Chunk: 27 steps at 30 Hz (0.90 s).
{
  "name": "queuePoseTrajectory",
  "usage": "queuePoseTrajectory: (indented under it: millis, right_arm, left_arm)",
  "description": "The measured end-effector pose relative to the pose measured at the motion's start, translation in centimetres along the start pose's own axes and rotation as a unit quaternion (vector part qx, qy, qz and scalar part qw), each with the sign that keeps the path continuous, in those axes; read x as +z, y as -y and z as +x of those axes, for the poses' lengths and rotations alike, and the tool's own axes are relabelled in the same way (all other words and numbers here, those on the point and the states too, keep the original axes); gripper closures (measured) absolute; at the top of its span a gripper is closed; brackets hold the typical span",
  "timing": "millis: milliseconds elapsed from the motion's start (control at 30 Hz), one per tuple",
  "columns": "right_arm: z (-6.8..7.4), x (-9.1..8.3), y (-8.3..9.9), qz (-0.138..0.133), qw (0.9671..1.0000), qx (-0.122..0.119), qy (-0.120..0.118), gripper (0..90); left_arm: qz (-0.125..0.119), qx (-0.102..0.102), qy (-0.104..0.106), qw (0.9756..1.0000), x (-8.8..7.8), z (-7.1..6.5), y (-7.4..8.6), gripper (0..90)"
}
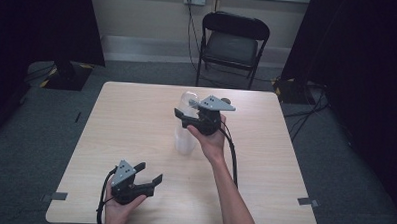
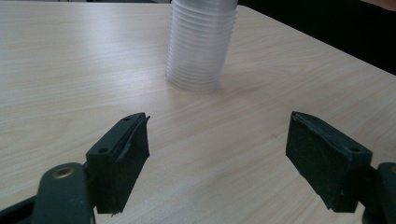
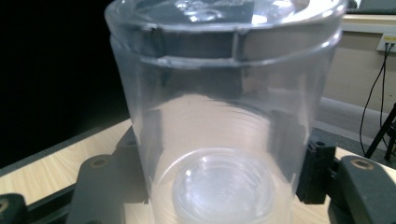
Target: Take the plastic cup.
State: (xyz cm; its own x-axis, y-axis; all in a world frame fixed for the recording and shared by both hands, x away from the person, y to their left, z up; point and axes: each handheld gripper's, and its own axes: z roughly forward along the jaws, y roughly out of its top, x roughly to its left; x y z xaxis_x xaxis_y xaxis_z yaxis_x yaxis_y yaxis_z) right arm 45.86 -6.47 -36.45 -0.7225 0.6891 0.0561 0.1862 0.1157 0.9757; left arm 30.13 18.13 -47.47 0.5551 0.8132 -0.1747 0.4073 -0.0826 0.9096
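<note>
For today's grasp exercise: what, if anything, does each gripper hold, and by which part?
The right gripper holds the top clear plastic cup by its side wall, fingers on opposite sides. The left gripper is open, holding nothing.

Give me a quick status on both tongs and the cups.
Left tongs open, empty, low near table edge. Right tongs shut on top clear cup, above stack of cups. Table otherwise bare, nothing in the way.
</note>
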Motion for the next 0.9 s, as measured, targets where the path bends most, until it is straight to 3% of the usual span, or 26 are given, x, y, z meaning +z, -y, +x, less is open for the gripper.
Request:
queuePoseTrajectory:
  millis: [367,400,533,633,800,900]
  right_arm:
    - [0.0,-1.7,-0.8,-0.018,0.9998,0.011,-0.001,37.2]
    - [-0.1,-2.1,-0.7,-0.021,0.9995,0.024,-0.006,37.3]
    - [-0.1,-2.8,-0.7,-0.025,0.9993,0.027,-0.004,37.4]
    - [-0.1,-3.5,-0.4,-0.031,0.999,0.032,0.0,37.7]
    - [-0.5,-4.7,0.6,-0.026,0.9982,0.054,0.002,38.4]
    - [-0.7,-5.7,1.3,-0.028,0.9968,0.074,0.0,39.0]
  left_arm:
    - [-0.012,0.009,-0.002,0.9999,0.4,-0.3,-0.2,22.9]
    - [-0.013,0.005,0.003,0.9999,0.4,-0.2,-0.2,23.1]
    - [-0.016,0.019,-0.006,0.9997,0.5,-0.3,-0.3,23.9]
    - [-0.026,0.012,-0.005,0.9996,0.4,-0.2,-0.4,26.4]
    - [-0.03,0.015,-0.012,0.9994,0.6,-0.1,-0.6,28.9]
    - [-0.028,0.014,-0.003,0.9995,0.9,-0.4,-0.8,29.6]
